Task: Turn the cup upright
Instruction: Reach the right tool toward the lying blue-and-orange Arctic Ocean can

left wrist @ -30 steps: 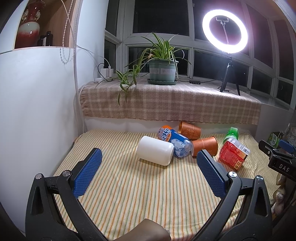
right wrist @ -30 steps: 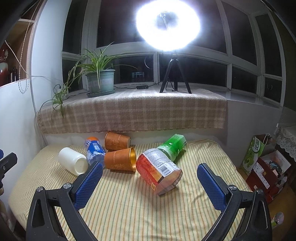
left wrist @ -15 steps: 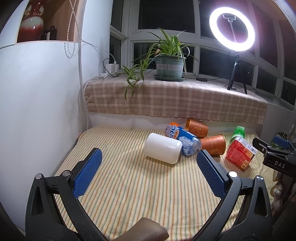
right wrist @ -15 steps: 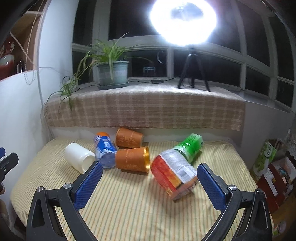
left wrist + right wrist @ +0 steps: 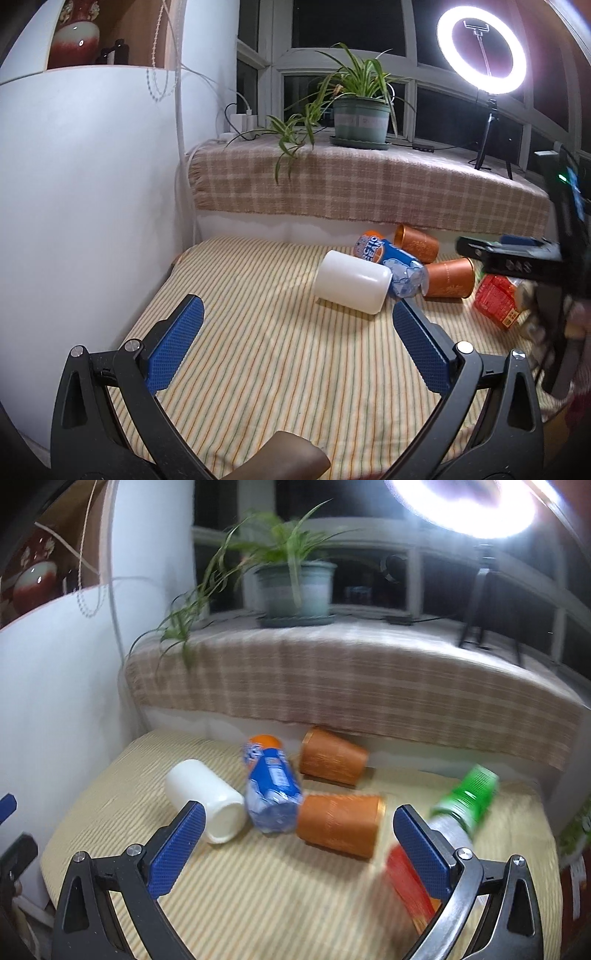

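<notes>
Smooth white cylindrical cup [image 5: 204, 800] lies sideways on striped cloth [image 5: 258, 897], just beyond the gaping, empty right tongs [image 5: 295, 843]; left tongs [image 5: 295, 347] gape too.

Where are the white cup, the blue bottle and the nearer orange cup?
white cup [image 5: 351, 282]: left wrist view, middle of its side.
blue bottle [image 5: 273, 790]: right wrist view, on its label.
nearer orange cup [image 5: 338, 821]: right wrist view, on its side.

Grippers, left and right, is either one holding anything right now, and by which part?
Nothing is held. The left gripper and right gripper both have open, empty jaws above the striped cloth.
</notes>
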